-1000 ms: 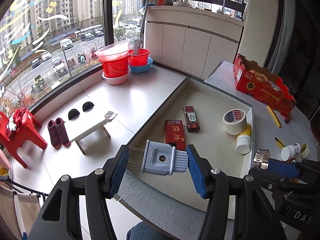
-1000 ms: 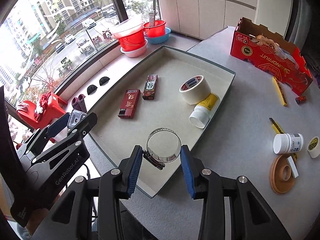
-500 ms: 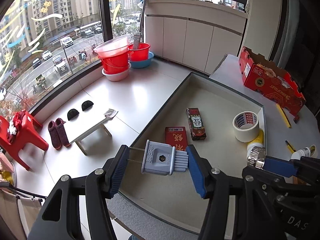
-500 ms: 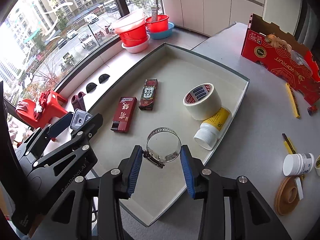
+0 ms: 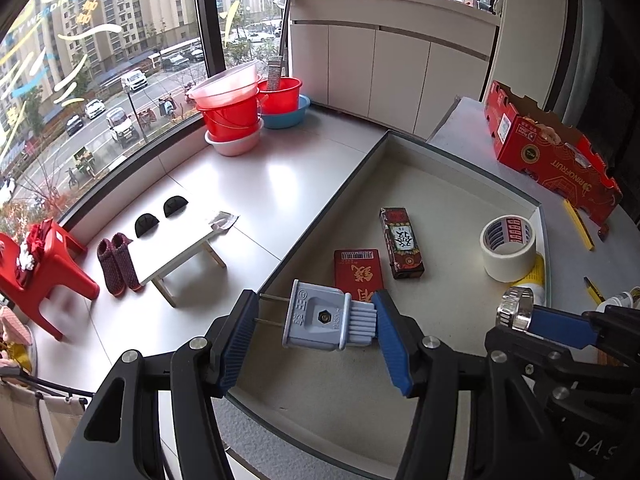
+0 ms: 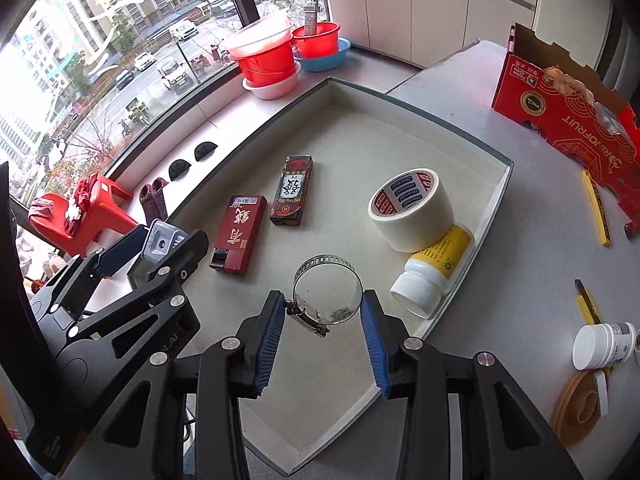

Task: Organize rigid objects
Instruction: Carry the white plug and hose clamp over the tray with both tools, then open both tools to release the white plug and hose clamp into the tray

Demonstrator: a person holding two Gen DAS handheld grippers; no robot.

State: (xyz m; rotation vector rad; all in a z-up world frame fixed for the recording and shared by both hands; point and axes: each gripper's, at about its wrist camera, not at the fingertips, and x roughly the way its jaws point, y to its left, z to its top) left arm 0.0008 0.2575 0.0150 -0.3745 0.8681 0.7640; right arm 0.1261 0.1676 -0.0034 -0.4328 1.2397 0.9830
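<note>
Left gripper (image 5: 316, 326): I have it pinching the plug (image 5: 320, 322) end to end, one pad on the prong tips, the other on the ribbed cord end.
Right gripper (image 6: 323, 320): I have it clamped across the hose clamp (image 6: 327, 290), pads on opposite sides of the ring.
Location: both items hang above the near part of the tray (image 6: 494, 200), not touching its floor.
Plug handling: I judge it light, hard plastic, stiff. The prong contact is narrow and could pivot; a hold on the flat body sides would be steadier.
Hose clamp handling: I judge it a thin, springy metal band, smooth and liable to slip; gripping by the screw housing would be firmer.
Count in tray: two red boxes (image 6: 239, 232), one tape roll (image 6: 410, 208), one yellow-label bottle (image 6: 434, 268).
Count on table: one white jar (image 6: 604, 345), one red carton (image 6: 568, 120). Smaller items I cannot count reliably.
</note>
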